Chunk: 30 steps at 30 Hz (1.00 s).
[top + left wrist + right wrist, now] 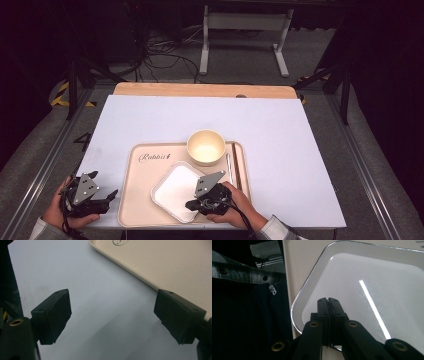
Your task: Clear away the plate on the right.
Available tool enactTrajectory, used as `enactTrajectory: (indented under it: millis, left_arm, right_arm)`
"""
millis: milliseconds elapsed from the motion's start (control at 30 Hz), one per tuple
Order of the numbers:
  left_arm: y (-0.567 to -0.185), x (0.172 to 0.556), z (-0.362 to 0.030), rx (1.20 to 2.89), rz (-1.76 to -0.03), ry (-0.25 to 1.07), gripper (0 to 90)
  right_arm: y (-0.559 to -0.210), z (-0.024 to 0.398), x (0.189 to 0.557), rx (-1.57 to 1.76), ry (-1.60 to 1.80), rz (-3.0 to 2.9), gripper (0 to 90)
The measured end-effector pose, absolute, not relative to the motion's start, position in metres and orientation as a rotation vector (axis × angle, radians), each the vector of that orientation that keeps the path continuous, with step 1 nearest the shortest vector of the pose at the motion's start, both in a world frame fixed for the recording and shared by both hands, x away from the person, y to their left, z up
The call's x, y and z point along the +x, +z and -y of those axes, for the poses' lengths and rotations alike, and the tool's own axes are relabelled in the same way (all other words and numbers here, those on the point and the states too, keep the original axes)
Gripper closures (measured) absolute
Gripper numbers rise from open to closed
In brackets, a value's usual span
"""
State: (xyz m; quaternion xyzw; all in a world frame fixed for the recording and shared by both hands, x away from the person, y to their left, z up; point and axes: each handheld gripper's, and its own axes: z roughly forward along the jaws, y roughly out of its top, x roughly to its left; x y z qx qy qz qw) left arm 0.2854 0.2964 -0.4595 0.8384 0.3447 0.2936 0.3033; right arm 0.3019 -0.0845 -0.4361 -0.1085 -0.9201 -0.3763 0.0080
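Note:
A beige tray lies near the table's front edge. It holds a white square plate, a cream bowl, a slim metal utensil and brown chopsticks along its right side. My right gripper lies over the plate's near right corner. In the right gripper view its jaws are pressed together above the plate, with nothing seen between them. My left gripper rests on the table left of the tray. Its jaws stand wide apart and empty beside the tray's edge.
A pale blue mat covers the table, and a wooden strip runs along its far edge. Beyond it are a white stand and cables on the floor. A person's plaid sleeve is close to the right gripper.

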Motion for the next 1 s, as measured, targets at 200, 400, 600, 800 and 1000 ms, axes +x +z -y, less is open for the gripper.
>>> enactTrajectory:
  millis: [200,400,600,800,1000]
  left_arm:
    - [-0.460,0.286,-0.296,2.222,-0.918,0.774,15.2]
    - [-0.459,0.285,-0.297,2.226,-0.913,0.775,15.2]
    - [-0.460,0.285,-0.297,2.225,-0.912,0.773,15.2]
    - [-0.460,0.286,-0.296,2.227,-0.916,0.774,15.2]
    - [-0.460,0.286,-0.296,2.229,-0.918,0.771,15.2]
  right_arm:
    - [-0.439,0.082,0.293,-0.345,-1.148,2.886,89.0]
    - [-0.446,0.082,0.291,-0.353,-1.100,2.878,89.0]
    - [-0.446,0.097,0.293,-0.381,-1.080,2.889,88.3]
    - [-0.445,0.122,0.292,-0.445,-1.078,2.899,86.2]
    - [-0.444,0.142,0.291,-0.509,-1.083,2.917,87.2]
